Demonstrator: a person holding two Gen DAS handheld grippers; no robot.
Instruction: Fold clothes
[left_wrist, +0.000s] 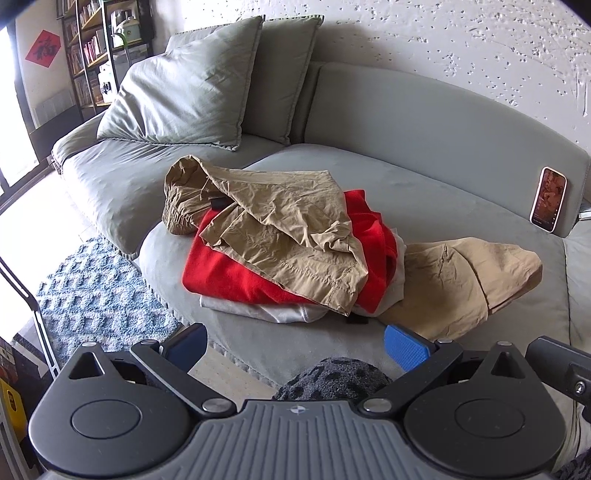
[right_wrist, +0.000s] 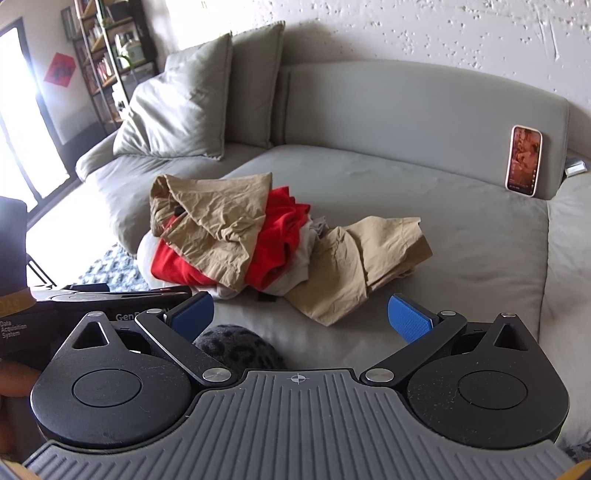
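Left wrist view — left hand-held gripper (left_wrist: 295, 347) and right hand-held gripper (right_wrist: 301, 317) gape wide, holding nothing — khaki trousers (left_wrist: 288, 236) unfolded.

Bright daylight from blown-out window (left_wrist: 14, 110) at left, soft shadows, strong fisheye bending at edges, dark vignetted corners

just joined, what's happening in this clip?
Nothing is being handled yet. The left gripper and right gripper are both open and empty, hovering short of a pile of clothes on the grey sofa. The pile is unfolded: crumpled khaki trousers draped over a red garment, which lies on a white garment. A phone leans against the backrest at the right, screen lit. Folding hasn't started.
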